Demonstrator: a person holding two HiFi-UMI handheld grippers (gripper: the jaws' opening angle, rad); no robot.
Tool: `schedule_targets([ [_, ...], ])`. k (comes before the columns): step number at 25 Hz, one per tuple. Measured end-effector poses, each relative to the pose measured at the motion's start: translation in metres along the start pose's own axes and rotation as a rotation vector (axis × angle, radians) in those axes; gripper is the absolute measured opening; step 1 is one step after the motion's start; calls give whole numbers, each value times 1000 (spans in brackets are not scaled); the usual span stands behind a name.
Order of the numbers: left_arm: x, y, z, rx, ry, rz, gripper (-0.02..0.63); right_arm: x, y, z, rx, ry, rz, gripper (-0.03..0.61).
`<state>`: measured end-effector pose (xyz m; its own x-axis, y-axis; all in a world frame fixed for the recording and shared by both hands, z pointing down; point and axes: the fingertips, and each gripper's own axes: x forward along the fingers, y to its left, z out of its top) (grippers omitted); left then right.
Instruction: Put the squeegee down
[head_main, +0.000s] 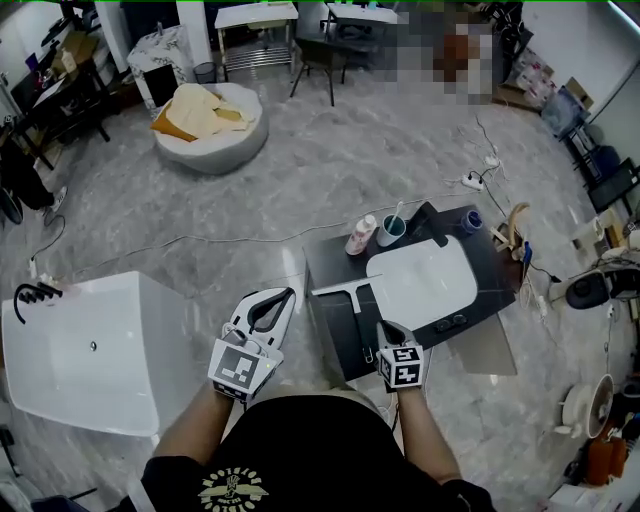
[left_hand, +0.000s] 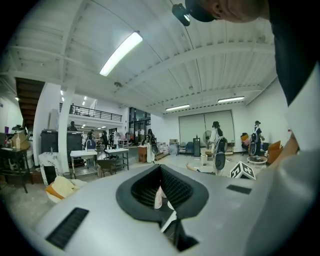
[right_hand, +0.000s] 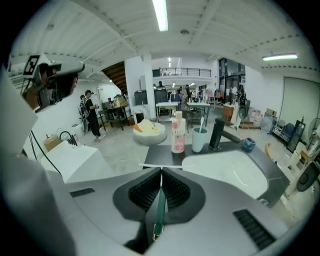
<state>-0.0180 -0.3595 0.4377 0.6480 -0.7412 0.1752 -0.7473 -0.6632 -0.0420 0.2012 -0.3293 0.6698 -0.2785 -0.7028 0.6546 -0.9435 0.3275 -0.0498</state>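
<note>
The right hand-held gripper (right_hand: 160, 172) is pinching the one squeegee (head_main: 350, 290) by its green handle, above the worktop (head_main: 330, 255). The left hand-held gripper (left_hand: 160, 167) is hanging closed, holding nothing. I think the putting-down is just starting: next, lower it flat and let go. Farther off are sitting one sink (head_main: 425, 280), one bottle (head_main: 360, 236) and one cup (head_main: 390, 231).
</note>
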Motion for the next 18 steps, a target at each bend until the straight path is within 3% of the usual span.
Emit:
schedule_targets([
  [8, -15, -7, 12, -30, -54, -63, 21, -72, 25, 64, -33, -206, -48, 28],
  [18, -31, -16, 18, 127, -78, -67, 21, -158, 62, 123, -108, -382, -94, 28],
])
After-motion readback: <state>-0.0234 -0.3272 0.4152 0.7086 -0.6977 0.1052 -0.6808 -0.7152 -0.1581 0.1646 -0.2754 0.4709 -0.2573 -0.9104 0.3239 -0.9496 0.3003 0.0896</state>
